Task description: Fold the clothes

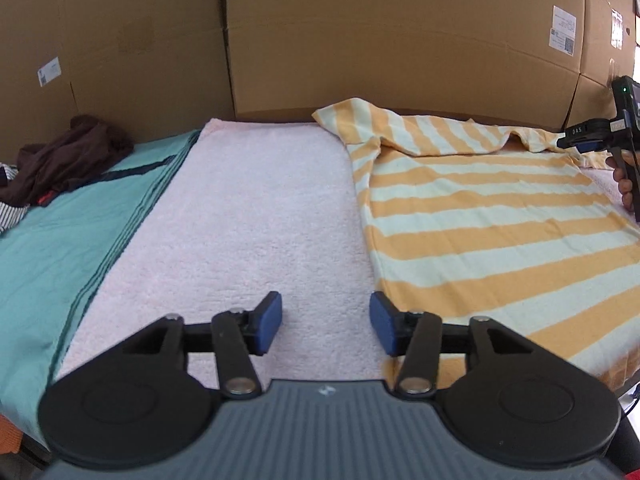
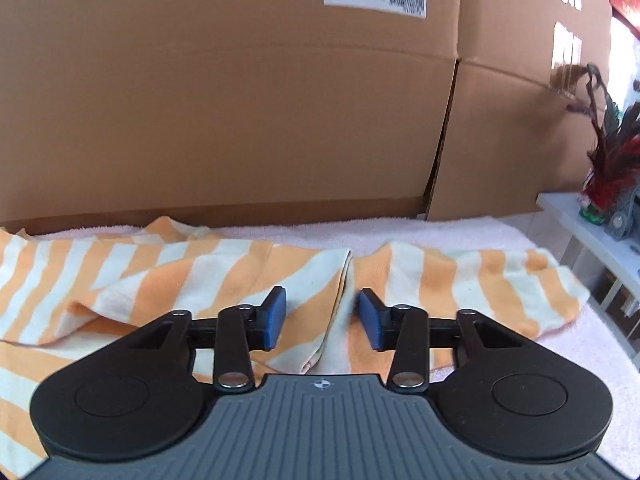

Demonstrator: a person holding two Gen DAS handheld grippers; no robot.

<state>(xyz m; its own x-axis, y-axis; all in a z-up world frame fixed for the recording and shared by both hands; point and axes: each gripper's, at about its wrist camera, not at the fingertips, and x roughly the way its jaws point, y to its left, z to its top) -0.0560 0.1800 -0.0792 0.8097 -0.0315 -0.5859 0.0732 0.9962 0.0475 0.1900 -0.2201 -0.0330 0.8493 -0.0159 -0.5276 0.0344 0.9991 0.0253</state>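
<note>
Both grippers gape wide and hold nothing — the left gripper (image 1: 326,322) above the pink towel (image 1: 256,216), the right gripper (image 2: 322,316) over the striped shirt's (image 2: 224,268) sleeve edge.

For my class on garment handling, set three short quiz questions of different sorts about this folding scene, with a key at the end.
1. True or false: the left gripper is clamped on the striped shirt.
2. Multiple choice: what lies directly under the left gripper's open fingers? A) the teal cloth B) the pale pink towel C) the brown garment
3. Fill in: in the right wrist view, the right gripper hovers open above the shirt's ______ region, near a sleeve.

Key:
1. False; its jaws stand open over the towel, beside the shirt's edge.
2. B
3. Shoulder, where the sleeve meets the body.
</note>
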